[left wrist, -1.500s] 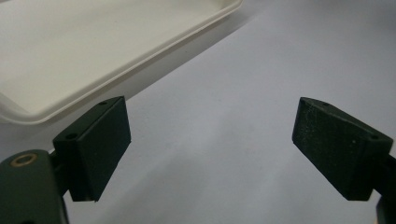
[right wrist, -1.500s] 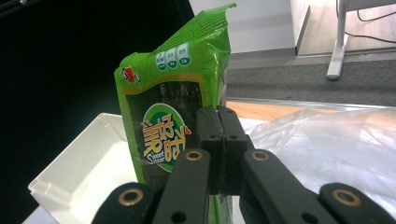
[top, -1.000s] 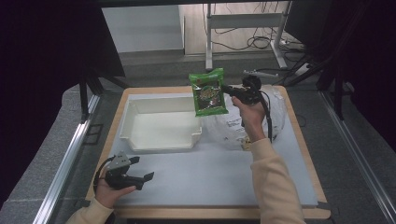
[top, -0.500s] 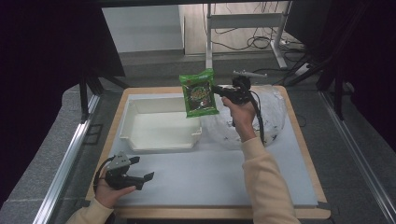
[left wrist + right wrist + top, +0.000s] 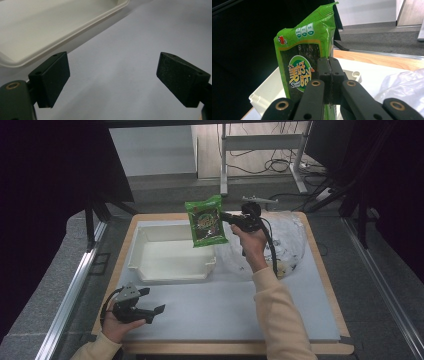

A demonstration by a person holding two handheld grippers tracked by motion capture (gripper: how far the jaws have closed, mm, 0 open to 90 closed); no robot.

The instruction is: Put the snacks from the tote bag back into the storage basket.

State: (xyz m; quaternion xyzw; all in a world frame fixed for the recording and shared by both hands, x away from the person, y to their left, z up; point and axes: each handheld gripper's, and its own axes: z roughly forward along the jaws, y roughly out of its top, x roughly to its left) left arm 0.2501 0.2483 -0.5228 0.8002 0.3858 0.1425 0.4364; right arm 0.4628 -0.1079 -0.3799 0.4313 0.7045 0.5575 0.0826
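Nearest the person, the left gripper (image 5: 150, 311) rests low over the pale table mat (image 5: 220, 310) at the front left corner, held in the left hand (image 5: 117, 325). In the left gripper view its jaws stand wide apart with nothing but bare mat between them; it is released and idle.

Just beyond it sits the white plastic tray (image 5: 172, 276), rectangular, open-topped and, as far as can be seen, empty. Its near rim (image 5: 82, 30) crosses the upper left of the left gripper view.

To the right of the tray lies a crumpled clear plastic bag (image 5: 292, 237), with some small items inside that are too indistinct to identify.

Farther back and raised above the table, the right gripper (image 5: 225, 216) is clenched on the right edge of a green snack packet (image 5: 205, 221). The right gripper view confirms the grasp: both jaws are pressed together on the packet's edge (image 5: 304, 72), and the packet hangs upright, clear of every surface. The packet is positioned in the air over the far right corner of the tray, between tray and clear bag.

Assessment: the work appears to be moving the packet from the bag side into the tray. The pick-up is complete and the carry is under way. Outstanding: bring the packet fully over the tray's interior, lower it, and let go. Nothing has yet been placed in the tray.
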